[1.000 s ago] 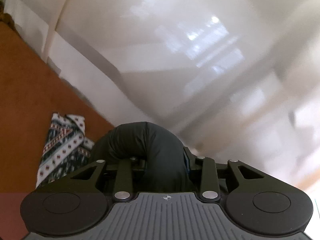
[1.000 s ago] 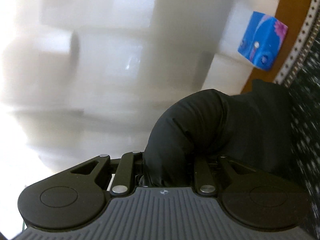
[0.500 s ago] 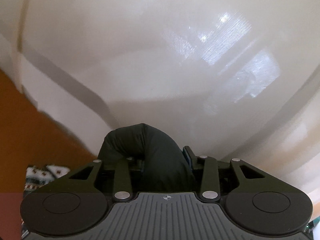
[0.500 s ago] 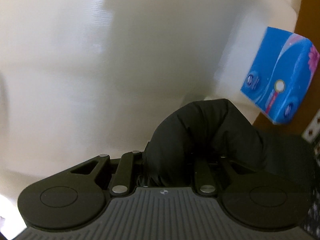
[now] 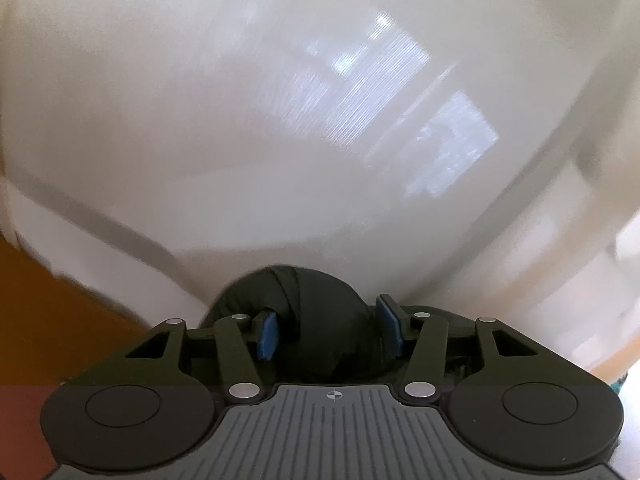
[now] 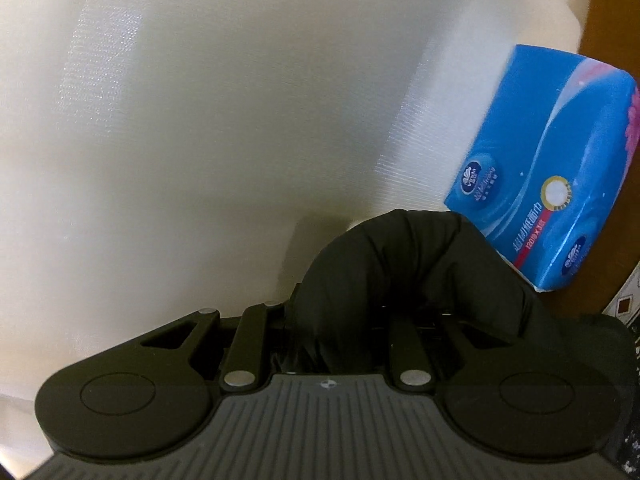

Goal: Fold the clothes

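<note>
Losing the black garment [image 5: 316, 316] is the main risk on the left: the left gripper [image 5: 329, 330] has its blue pads [image 5: 267, 335] spread apart, the cloth bunched loosely between the jaws, so I judge it may slide out unevenly and spoil the fold. The right gripper [image 6: 352, 320] is clamped on the black garment [image 6: 384, 272], a thick roll arching just ahead of its jaws; a sideways tug could brush the blue tissue pack [image 6: 552, 184], near and to the right of them. Counted: one dark garment, two grippers, one tissue pack, one patterned cloth [image 6: 626, 306] at the far right edge.
</note>
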{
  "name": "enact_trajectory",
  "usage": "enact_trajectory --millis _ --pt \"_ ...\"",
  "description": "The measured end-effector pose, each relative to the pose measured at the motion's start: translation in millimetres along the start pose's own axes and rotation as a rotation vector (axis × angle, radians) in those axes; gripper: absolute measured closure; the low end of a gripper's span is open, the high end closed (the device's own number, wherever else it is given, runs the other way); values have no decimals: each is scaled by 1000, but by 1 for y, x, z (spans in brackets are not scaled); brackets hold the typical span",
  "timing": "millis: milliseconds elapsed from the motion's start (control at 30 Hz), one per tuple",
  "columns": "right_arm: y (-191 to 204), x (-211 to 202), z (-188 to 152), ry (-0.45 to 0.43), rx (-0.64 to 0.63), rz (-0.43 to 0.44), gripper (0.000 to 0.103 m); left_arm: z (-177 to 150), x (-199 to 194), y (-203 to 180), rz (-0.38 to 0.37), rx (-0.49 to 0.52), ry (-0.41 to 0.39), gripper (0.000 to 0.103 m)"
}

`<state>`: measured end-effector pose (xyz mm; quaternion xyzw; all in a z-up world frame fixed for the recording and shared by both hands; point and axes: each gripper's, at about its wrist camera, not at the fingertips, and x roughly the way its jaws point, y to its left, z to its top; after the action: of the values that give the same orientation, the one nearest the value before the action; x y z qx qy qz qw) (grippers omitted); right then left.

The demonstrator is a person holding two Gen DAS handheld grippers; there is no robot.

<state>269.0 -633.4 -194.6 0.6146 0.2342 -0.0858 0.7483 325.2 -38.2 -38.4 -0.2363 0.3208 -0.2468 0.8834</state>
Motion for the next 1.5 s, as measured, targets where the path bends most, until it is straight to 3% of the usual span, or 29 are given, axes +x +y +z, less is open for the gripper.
enact_trajectory --millis 167,300,400,467,533,600,700,833,967,1033,1167,1333,1400,1467,1500 --pt "2 -9 -1 -3 8 -14 79 -12 -55 -40 41 275 -102 30" --pt "7 -9 0 -2 -6 -33 79 -50 -49 -85 -31 518 -10 25" --pt "13 -9 -2 4 -26 -41 75 -99 -10 -121 -34 758 100 25" --pt "20 -15 -2 6 -54 -42 70 -120 24 -132 -40 835 154 25" --pt "30 -24 -2 15 -94 -37 54 -128 55 -132 -12 880 155 25" --pt "42 -37 -3 19 -150 -32 45 -132 77 -130 33 890 143 27" --pt "69 -66 -15 3 -322 -35 43 -127 93 -121 51 844 126 28" --pt "105 -106 -55 -69 -633 -54 40 -125 93 -112 57 829 110 28" --pt "130 -120 -107 -95 -929 -48 33 -124 87 -106 53 849 121 27" --pt "135 -116 -122 -87 -1013 -54 33 -124 83 -104 32 876 135 27" --pt "134 -103 -113 -61 -976 -78 33 -129 73 -109 2 942 149 18" --pt "131 -111 -110 -42 -958 -97 33 -139 60 -120 -37 1022 184 15" --pt "130 -114 -109 -33 -972 -102 33 -139 61 -122 -64 1030 241 8" --pt "128 -115 -107 -24 -982 -105 33 -135 79 -120 -86 1040 317 9" --pt "128 -115 -106 -19 -985 -106 33 -137 85 -120 -89 1049 340 23"
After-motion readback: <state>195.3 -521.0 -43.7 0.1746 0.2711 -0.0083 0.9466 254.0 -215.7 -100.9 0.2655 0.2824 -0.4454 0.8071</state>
